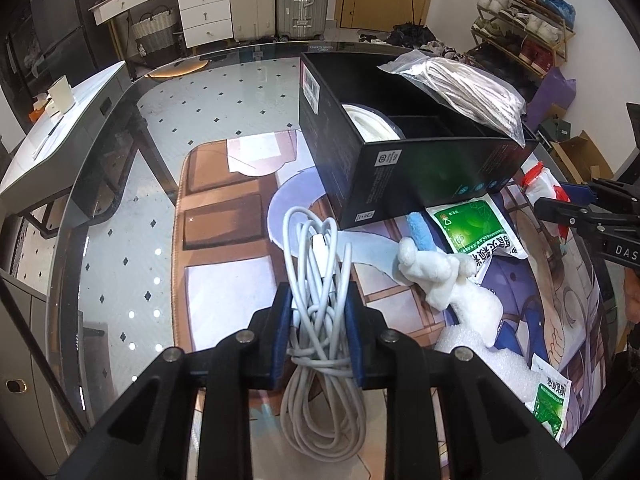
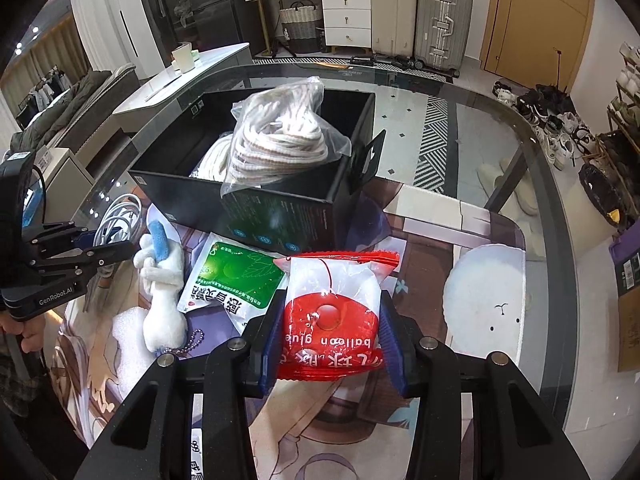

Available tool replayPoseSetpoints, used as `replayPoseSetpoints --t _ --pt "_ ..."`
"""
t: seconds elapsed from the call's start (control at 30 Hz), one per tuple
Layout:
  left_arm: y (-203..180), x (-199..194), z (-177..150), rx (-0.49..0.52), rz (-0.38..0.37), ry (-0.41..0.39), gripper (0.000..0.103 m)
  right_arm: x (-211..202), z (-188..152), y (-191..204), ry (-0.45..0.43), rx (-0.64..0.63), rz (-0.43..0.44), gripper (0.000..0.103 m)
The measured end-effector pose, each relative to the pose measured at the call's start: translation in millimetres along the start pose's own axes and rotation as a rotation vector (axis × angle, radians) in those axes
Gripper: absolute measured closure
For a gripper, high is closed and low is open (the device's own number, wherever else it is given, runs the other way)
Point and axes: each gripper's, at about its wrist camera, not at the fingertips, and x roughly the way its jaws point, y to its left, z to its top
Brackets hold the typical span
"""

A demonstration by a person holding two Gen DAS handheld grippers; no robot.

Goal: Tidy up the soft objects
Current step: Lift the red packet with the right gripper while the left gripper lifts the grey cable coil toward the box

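Observation:
My left gripper (image 1: 319,320) is shut on a coiled white cable (image 1: 320,272) over the printed mat. My right gripper (image 2: 326,336) is shut on a red and white balloon glue packet (image 2: 334,312), held above the mat in front of the black box (image 2: 280,216). That black box (image 1: 400,168) holds a white roll (image 1: 372,124) and a clear bag of white rope (image 2: 276,136) that rests across its rim. A white plush toy with a blue part (image 1: 436,268) and a green and white pouch (image 2: 228,280) lie on the mat between the grippers.
White foam (image 1: 504,360) and a second green pouch (image 1: 554,400) lie at the mat's near right in the left wrist view. The glass table's rounded edge (image 2: 560,208) runs to the right. A white round cushion print (image 2: 486,292) sits right of the packet.

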Motion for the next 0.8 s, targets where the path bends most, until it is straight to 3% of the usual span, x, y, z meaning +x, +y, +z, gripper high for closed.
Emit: replayPoseSetpoints --t 0.8 --pt "-22.9 -43.6 18.7 0.051 -0.009 -0.114 0.08 -48.9 23.0 31.6 -0.104 -0.031 0.081 0.06"
